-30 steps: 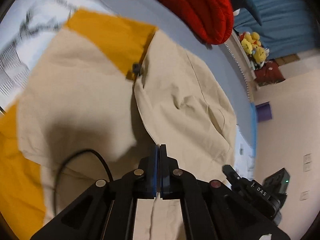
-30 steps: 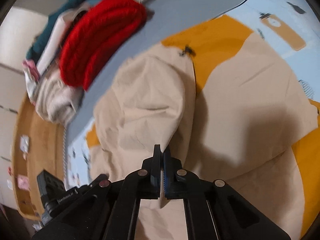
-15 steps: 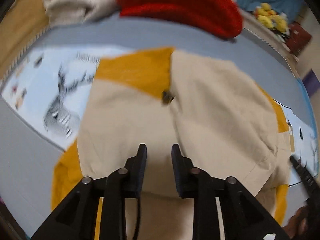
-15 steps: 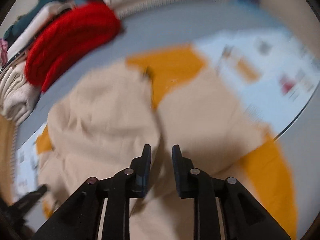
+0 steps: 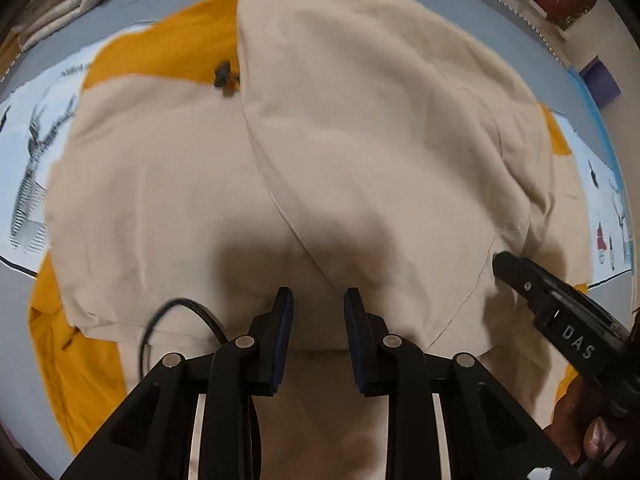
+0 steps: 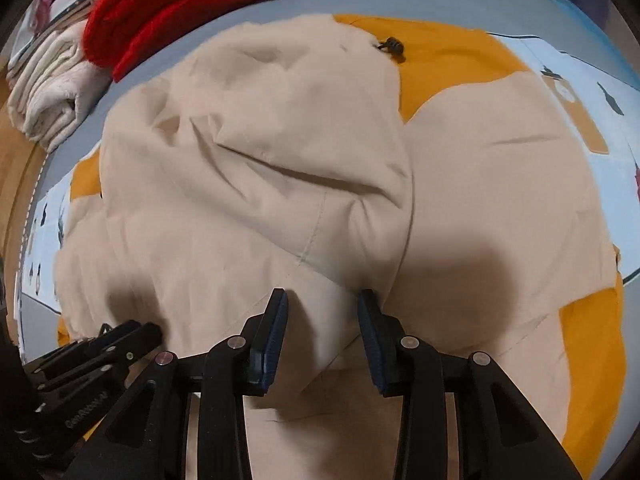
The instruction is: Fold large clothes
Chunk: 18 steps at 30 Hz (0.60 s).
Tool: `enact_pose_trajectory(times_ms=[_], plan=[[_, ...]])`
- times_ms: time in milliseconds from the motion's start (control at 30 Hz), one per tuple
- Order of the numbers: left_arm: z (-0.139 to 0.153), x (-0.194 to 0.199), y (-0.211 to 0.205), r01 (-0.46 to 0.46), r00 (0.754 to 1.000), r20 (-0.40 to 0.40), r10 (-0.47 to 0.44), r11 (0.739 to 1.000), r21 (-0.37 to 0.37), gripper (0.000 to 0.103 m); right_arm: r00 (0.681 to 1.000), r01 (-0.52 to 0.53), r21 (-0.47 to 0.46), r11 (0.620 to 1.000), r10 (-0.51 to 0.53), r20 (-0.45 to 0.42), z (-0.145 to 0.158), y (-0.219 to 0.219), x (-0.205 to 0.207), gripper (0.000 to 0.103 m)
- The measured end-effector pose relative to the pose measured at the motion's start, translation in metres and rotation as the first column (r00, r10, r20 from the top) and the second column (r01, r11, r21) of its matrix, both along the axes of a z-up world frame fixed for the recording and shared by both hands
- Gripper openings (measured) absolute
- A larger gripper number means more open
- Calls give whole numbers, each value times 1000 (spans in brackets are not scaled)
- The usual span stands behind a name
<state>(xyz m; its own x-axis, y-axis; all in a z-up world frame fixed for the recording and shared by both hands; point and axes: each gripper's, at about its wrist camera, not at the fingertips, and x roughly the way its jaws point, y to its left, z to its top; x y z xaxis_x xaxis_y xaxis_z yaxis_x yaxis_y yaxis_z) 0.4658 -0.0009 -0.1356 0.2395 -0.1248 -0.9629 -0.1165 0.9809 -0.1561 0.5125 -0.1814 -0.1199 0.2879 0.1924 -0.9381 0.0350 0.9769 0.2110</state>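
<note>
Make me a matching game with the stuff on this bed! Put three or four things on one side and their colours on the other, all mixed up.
Things:
1. big jacket
2. chunky knitted thing
3. jacket's lining
4. little cord toggle

Colours:
A. red
B. black
C. beige
D. orange-yellow

Pairs: 1-C, 2-A, 3-D, 4-B

left gripper [image 5: 316, 312]: black linkage, silver screws, blue pads, black cable
right gripper [image 6: 322, 314]: black, blue pads, white "DAS" lettering on its side
</note>
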Motion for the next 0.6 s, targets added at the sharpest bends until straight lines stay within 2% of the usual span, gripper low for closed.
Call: enact_pose_trajectory(times_ms=[133,200,233,267,333,400,433,500,600], plan=[[19,1,14,-51,997,67,50,999,0,23,991,45,-33,998,-40,128,38,2,-12,38],[15,1,22,-71,995,67,70,997,20,23,981,17,-37,999,-9,194,51,6,-16,38],[11,2,22,-76,996,49,74,996,39,23,981,1,-36,999,6,196,50,10,-14,38],[-1,-1,25,-79,997,7,79,995,56,23,985,-13,-29,1000,18,173,44,10,-12,39],[-15,-4,28,-84,995,-46,86,995,56,23,998,-23,-35,999,25,53,18,6,-6,40],[-9,-7,30,-86,996,-31,88,995,54,23,1000,10,-43,999,-10,-12,1,0,-5,40],[-3,-8,31,-81,996,-18,82,995,57,24,1000,24,-41,999,-24,-9,2,-3,-5,40],[16,-12,31,-74,997,43,71,995,68,26,999,24,-62,998,-22,42,19,-3,-6,40],[45,-18,33,-91,987,139,78,992,90,28,977,28,-98,995,-6,213,61,-3,-11,40]])
